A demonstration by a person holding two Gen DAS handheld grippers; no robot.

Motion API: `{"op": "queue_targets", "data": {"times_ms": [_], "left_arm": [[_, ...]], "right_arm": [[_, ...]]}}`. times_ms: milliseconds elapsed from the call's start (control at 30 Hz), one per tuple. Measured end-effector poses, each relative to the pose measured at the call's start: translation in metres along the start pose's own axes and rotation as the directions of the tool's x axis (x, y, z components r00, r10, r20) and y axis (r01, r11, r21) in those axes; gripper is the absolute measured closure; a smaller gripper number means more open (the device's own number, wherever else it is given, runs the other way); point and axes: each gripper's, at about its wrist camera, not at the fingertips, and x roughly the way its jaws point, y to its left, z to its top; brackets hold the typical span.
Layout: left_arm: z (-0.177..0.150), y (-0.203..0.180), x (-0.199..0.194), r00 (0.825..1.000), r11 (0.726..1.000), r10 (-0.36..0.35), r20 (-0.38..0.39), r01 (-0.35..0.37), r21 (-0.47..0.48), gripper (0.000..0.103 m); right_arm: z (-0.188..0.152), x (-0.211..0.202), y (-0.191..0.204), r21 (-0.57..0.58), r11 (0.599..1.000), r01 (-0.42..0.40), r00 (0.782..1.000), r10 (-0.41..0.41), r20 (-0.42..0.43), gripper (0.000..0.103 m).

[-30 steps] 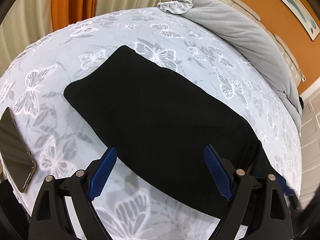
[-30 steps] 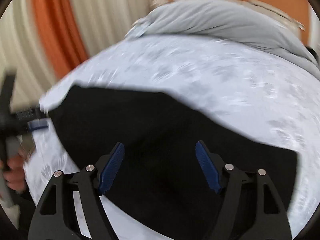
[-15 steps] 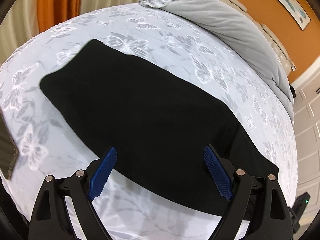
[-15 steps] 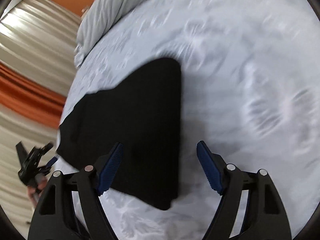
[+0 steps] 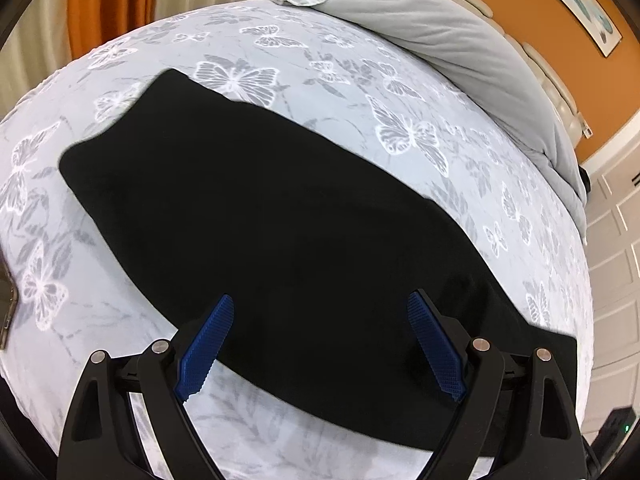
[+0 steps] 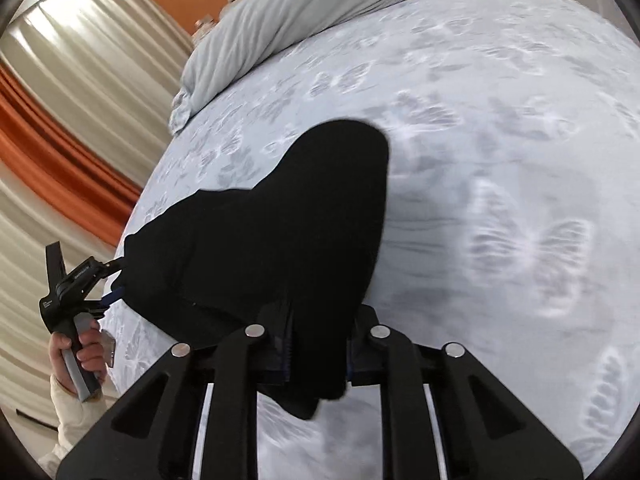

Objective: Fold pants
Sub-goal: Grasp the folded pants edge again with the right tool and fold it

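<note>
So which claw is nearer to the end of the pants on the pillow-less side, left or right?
Right. The right claw is shut on that end of the pants; the left claw is open near their long edge.

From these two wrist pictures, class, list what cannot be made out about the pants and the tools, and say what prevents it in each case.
- Right tool, right wrist view: its pads are buried in the black pants bunched between them.
- Pants, both views: seams, waistband and layers are lost in solid black.
- Pants' right end, left wrist view: hidden behind the left tool.
- Phone, left wrist view: cut off by the edge.
- Bedspread, right wrist view: pattern blurred.
</note>
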Motion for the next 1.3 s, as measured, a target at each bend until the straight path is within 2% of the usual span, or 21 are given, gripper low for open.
{"op": "queue_targets", "data": {"times_ms": [100,167,200,233,267,333,367,467,567,700,733,767,800,867,967,1033,1133,1167,1200,1267,1300], "left_arm": [[-0.003,-0.002,0.0,1.0,1.0,0.012,0.002,-0.012,0.014,0.017],[-0.007,-0.006,0.003,1.0,0.999,0.021,-0.005,-0.02,0.038,0.017],[-0.01,-0.008,0.004,1.0,0.998,0.025,-0.008,-0.025,0.052,0.017],[-0.014,-0.013,0.007,0.999,0.997,0.031,-0.015,-0.03,0.074,0.017],[-0.017,-0.016,0.008,0.999,0.996,0.033,-0.022,-0.031,0.09,0.017],[-0.023,-0.025,0.012,0.999,0.992,0.036,-0.03,-0.032,0.121,0.017],[-0.024,-0.028,0.012,0.999,0.991,0.037,-0.029,-0.033,0.127,0.017],[-0.03,-0.04,0.013,0.999,0.988,0.038,-0.018,-0.035,0.15,0.017],[-0.035,-0.048,0.015,0.999,0.984,0.039,-0.019,-0.035,0.177,0.017],[-0.036,-0.045,0.016,0.999,0.981,0.038,-0.032,-0.031,0.193,0.017],[-0.035,-0.042,0.015,0.999,0.981,0.033,-0.035,-0.026,0.193,0.017],[-0.032,-0.038,0.014,0.999,0.981,0.031,-0.04,-0.023,0.191,0.017],[-0.03,-0.035,0.012,0.999,0.982,0.028,-0.04,-0.02,0.187,0.017],[-0.025,-0.026,0.006,0.999,0.986,0.017,-0.03,-0.012,0.165,0.017],[-0.016,-0.007,-0.003,1.0,0.994,-0.008,-0.018,0.009,0.108,0.017],[-0.011,0.004,-0.006,1.0,0.997,-0.014,-0.019,0.015,0.082,0.017],[-0.007,0.017,-0.007,1.0,0.998,-0.001,-0.013,0.001,0.055,0.017],[-0.006,0.022,-0.006,1.0,0.999,0.004,-0.015,-0.004,0.046,0.017],[-0.005,0.027,-0.006,1.0,0.999,0.01,-0.018,-0.009,0.04,0.017],[-0.003,0.039,-0.006,1.0,1.0,0.021,-0.02,-0.02,0.024,0.017],[-0.002,0.045,-0.008,1.0,1.0,0.024,-0.02,-0.023,0.013,0.017]], "right_arm": [[-0.002,-0.014,-0.035,0.047,0.994,0.097,0.995,-0.099,0.03,0.095],[-0.004,-0.037,-0.059,0.064,0.971,0.228,0.969,-0.233,0.079,0.103],[-0.004,-0.053,-0.067,0.029,0.916,0.4,0.907,-0.4,0.129,0.103],[-0.003,-0.065,-0.072,0.015,0.871,0.491,0.859,-0.487,0.161,0.101],[-0.003,-0.078,-0.071,0.015,0.867,0.498,0.849,-0.491,0.192,0.1],[-0.004,-0.086,-0.051,-0.044,0.929,0.368,0.91,-0.351,0.219,0.095],[-0.005,-0.082,-0.031,-0.089,0.943,0.32,0.929,-0.294,0.227,0.089],[-0.016,-0.043,0.041,-0.279,0.941,0.191,0.974,-0.146,0.176,0.028],[-0.039,0.026,0.12,-0.507,0.848,0.153,0.988,-0.136,0.071,0.028],[-0.065,0.08,0.165,-0.632,0.764,0.131,0.987,-0.161,0.009,0.03],[-0.066,0.094,0.171,-0.65,0.746,0.145,0.983,-0.184,0.007,0.04],[-0.062,0.109,0.171,-0.641,0.751,0.156,0.977,-0.215,-0.014,0.083],[-0.058,0.109,0.167,-0.595,0.793,0.128,0.98,-0.192,-0.046,0.095],[-0.04,0.103,0.168,-0.515,0.852,0.088,0.991,-0.127,-0.042,0.095],[-0.017,0.075,0.193,-0.471,0.882,-0.02,0.999,0.031,0.014,0.095],[-0.009,0.078,0.212,-0.452,0.883,-0.124,0.991,0.129,-0.019,0.092],[-0.026,0.133,0.231,-0.523,0.848,-0.089,0.995,0.048,-0.092,0.084],[-0.033,0.149,0.229,-0.54,0.84,-0.055,0.994,-0.004,-0.108,0.07],[-0.042,0.167,0.227,-0.564,0.825,0.007,0.991,-0.084,-0.109,0.067],[-0.052,0.159,0.229,-0.621,0.783,0.039,0.993,-0.098,-0.061,0.064],[-0.052,0.153,0.231,-0.646,0.761,0.064,0.992,-0.117,-0.04,0.047]]}}
